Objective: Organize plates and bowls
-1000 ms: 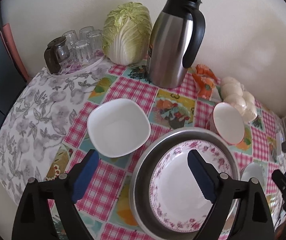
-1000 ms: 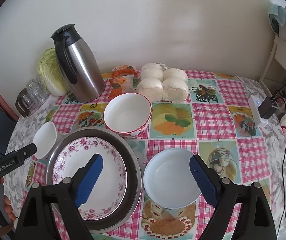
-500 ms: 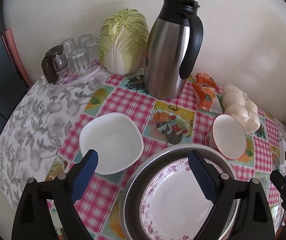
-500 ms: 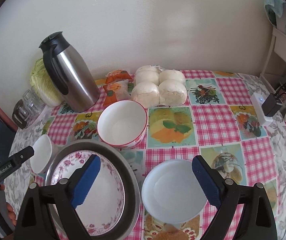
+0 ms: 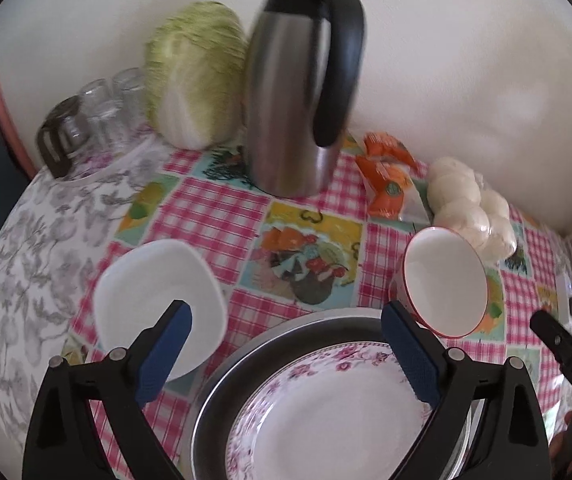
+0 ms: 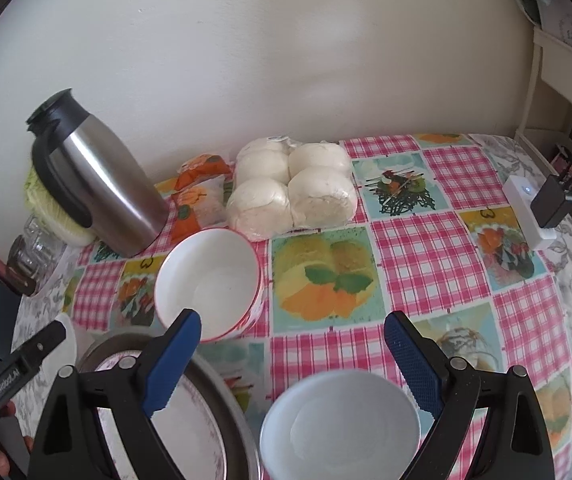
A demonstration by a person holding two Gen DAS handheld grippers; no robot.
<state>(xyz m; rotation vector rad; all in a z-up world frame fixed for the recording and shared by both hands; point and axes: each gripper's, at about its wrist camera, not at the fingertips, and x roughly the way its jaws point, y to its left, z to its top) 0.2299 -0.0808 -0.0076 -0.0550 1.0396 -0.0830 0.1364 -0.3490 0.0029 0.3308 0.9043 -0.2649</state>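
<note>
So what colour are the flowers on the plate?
Pink, ringing the plate rim; the middle is white. Clearest in the left wrist view.

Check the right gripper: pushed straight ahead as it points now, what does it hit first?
Probably the plain white bowl, which sits low between the open fingers of the right gripper. If it clears the rim, bare tablecloth follows, then the buns. Depth is unclear.

A home dining corner: a bench (image 6: 426,240) under a pink checked oilcloth stands against a plain wall, carrying a steel thermos jug (image 5: 298,92), a napa cabbage (image 5: 193,80), bagged steamed buns (image 6: 294,192) and drinking glasses (image 5: 101,108) at ten o'clock.
</note>
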